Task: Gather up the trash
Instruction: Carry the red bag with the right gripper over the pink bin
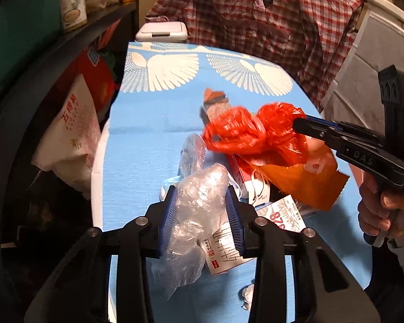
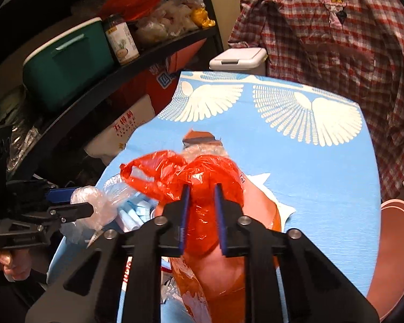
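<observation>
Crumpled clear plastic (image 1: 199, 196) is pinched by the left tongs (image 1: 202, 212) and a red plastic bag (image 2: 202, 188) by the right tongs (image 2: 202, 212), while wrappers and paper scraps (image 1: 285, 215) are left uncollected on the blue table (image 1: 148, 145).

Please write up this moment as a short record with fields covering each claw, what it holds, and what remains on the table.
surface: table with a blue cloth printed with white wings
left claw: shut on the clear plastic bag
right claw: shut on the red plastic bag
left on the table: orange packet, printed paper slips, small crumpled white scrap
behind the table: white lidded bin, plaid shirt
</observation>
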Motion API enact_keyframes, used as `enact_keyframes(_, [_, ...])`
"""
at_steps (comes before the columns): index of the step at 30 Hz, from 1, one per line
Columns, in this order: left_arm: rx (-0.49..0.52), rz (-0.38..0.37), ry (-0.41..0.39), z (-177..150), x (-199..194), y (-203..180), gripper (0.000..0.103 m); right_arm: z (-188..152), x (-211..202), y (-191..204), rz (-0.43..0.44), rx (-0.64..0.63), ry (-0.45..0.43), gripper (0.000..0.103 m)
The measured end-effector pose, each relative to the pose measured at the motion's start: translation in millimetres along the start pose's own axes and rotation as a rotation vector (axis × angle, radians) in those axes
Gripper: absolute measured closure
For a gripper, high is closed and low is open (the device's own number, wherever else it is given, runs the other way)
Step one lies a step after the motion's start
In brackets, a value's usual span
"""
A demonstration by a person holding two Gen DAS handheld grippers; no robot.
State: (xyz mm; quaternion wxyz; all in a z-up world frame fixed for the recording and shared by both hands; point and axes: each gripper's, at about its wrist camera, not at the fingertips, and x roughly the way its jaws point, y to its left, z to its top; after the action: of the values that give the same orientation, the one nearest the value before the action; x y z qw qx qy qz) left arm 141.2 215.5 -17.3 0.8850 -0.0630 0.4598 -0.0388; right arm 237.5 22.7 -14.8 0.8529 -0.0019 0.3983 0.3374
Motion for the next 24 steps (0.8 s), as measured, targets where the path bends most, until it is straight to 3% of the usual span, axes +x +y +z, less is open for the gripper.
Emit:
enact_keyframes(12, [-0.06,-0.019,-0.138,1.3,-44.9,-3.4,0.071,9.3,-72.2,0.0,-0.048,0.015,-0.152,0.092])
enact_keyframes(24, [-0.019,-0.052,-0.27,4.6,-78.0,-50.4,0.071,9.8,-176.3,-19.4,-0.17,0.014,-0.28,0.092])
